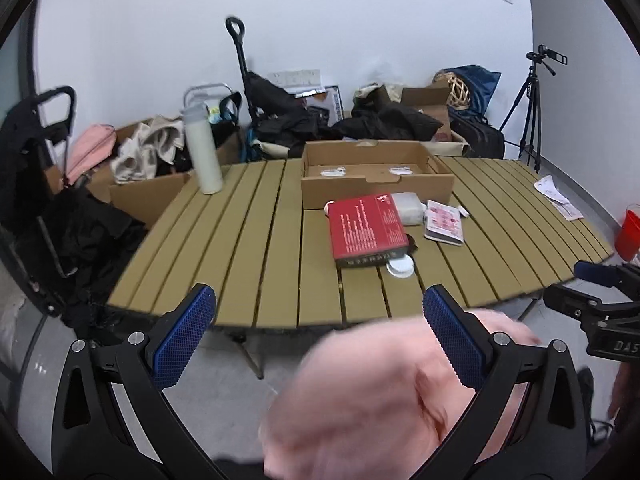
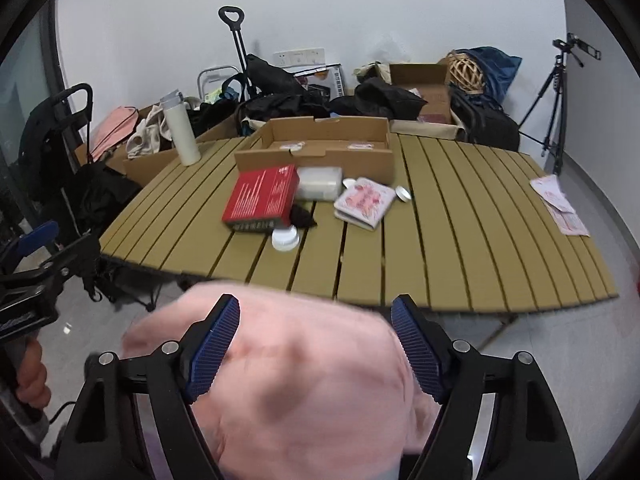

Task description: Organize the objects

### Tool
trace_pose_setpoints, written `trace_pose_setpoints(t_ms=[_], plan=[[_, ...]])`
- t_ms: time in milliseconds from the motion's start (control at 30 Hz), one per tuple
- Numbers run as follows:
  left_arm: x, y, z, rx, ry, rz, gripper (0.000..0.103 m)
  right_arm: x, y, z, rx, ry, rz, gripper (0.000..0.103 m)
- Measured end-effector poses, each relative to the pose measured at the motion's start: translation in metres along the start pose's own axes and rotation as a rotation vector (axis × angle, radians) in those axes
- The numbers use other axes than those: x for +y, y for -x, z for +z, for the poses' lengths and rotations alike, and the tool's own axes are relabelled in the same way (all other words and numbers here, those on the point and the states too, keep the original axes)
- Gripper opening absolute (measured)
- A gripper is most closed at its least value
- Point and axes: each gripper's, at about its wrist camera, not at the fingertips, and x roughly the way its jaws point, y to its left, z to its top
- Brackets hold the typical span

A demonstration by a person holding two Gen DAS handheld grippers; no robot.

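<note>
Both the left gripper (image 1: pixel 320 336) and right gripper (image 2: pixel 316 344) gape wide over blurred pink cloth (image 2: pixel 312 392), low in frame, gripping nothing; red box (image 1: pixel 366 226) mid-table (image 1: pixel 224 240).

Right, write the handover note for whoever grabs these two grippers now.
Left gripper: open, nothing held, short of the table's near edge.
Right gripper: open, nothing held, also off the table. A blurred pink shape fills the lower part of both views; what it is cannot be told.
On the table: red box, white lidded container behind it, floral booklet, white jar, small black item, metal tin, white bottle, papers at the right edge.
Cardboard tray: open; only a couple of flat pale shapes show on its floor.
Done: apparently nothing sorted.
Left: presumably move the loose items into the tray.
</note>
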Motion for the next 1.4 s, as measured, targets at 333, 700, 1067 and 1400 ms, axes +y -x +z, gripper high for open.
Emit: trace_pose_setpoints(t_ms=[333, 700, 1067, 1400], plan=[[0.024, -0.183, 0.042, 0.197, 0.099, -0.211, 0.082, 0.006, -0.156, 0.099, 0.118, -0.01, 0.18, 0.067], [0.038, -0.244, 0.018, 0.306, 0.274, -0.447, 0.045, 0.017, -0.259, 0.115, 0.221, -0.058, 0.254, 0.036], [0.023, -0.157, 0.115, 0.162, 0.184, -0.461, 0.038, -0.002, -0.166, 0.167, 0.098, -0.098, 0.312, 0.033], [0.035, -0.276, 0.262, 0.24, 0.161, -0.404, 0.036, -0.016, -0.216, 0.323, 0.085, -0.084, 0.285, 0.03]])
